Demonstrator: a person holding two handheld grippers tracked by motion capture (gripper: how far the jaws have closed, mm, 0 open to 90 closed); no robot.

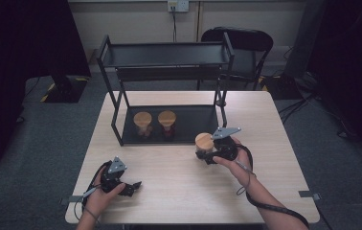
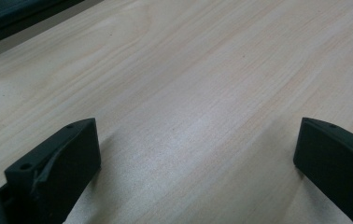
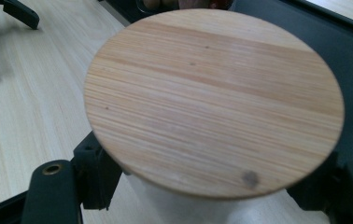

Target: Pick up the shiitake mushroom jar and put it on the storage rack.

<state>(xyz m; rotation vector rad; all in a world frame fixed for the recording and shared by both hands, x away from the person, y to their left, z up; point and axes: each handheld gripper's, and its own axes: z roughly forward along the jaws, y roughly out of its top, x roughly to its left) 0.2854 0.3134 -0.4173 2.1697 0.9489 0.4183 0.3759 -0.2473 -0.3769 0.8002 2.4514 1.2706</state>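
A jar with a round wooden lid is held just above the table, in front of the rack's right front corner. My right gripper is shut on its pale body below the lid. In the right gripper view the lid sits close up, with a black jaw on each side of the jar and the right gripper clamped on it. Near the table's front left, my left gripper rests low and open. In the left gripper view its jaws stand wide apart over bare wood, left gripper holding nothing.
A black two-tier rack stands at the table's back middle. Two more wooden-lidded jars stand on its lower shelf. A black chair is behind the table. Bare tabletop lies between the two hands.
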